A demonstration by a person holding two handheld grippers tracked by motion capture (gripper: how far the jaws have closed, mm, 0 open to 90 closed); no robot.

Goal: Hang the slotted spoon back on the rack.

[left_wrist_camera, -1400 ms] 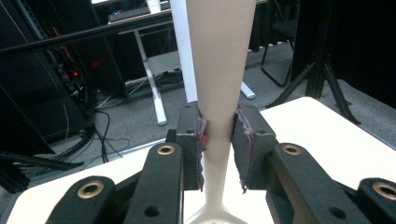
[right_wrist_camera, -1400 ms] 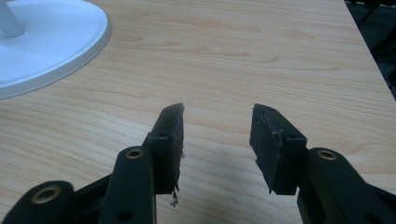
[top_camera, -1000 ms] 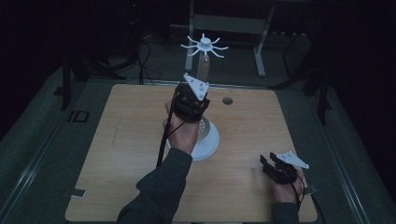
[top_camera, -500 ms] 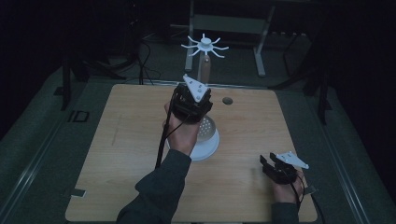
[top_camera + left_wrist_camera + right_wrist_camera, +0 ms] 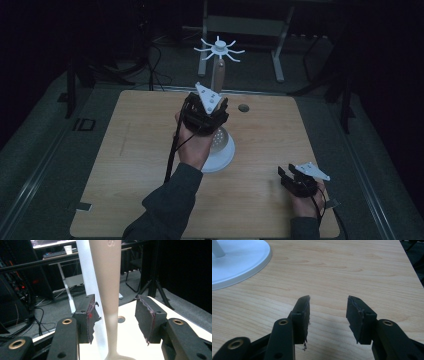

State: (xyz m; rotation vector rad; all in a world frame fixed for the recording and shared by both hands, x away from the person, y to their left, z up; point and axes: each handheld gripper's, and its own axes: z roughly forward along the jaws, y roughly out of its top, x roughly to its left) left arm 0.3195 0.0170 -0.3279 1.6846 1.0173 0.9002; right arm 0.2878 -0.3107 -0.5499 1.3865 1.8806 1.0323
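Spoon (image 5: 110, 297) hangs upright at the centre of the left gripper view, its beige handle between my left gripper's (image 5: 206, 114) pads (image 5: 90, 317) with a gap on each side, just in front of the white pole (image 5: 86, 277) of the rack (image 5: 219, 48). In the high view that rack stands mid-frame on its round base (image 5: 222, 150). The jaws have just been opening and now stand wide, gripping nothing. I judge the spoon is hung, so the clean way out is to draw straight back, keeping the pads off the handle so it doesn't swing loose. My right gripper (image 5: 298, 181) rests at the lower right on the bench (image 5: 130, 150), jaws apart and empty.
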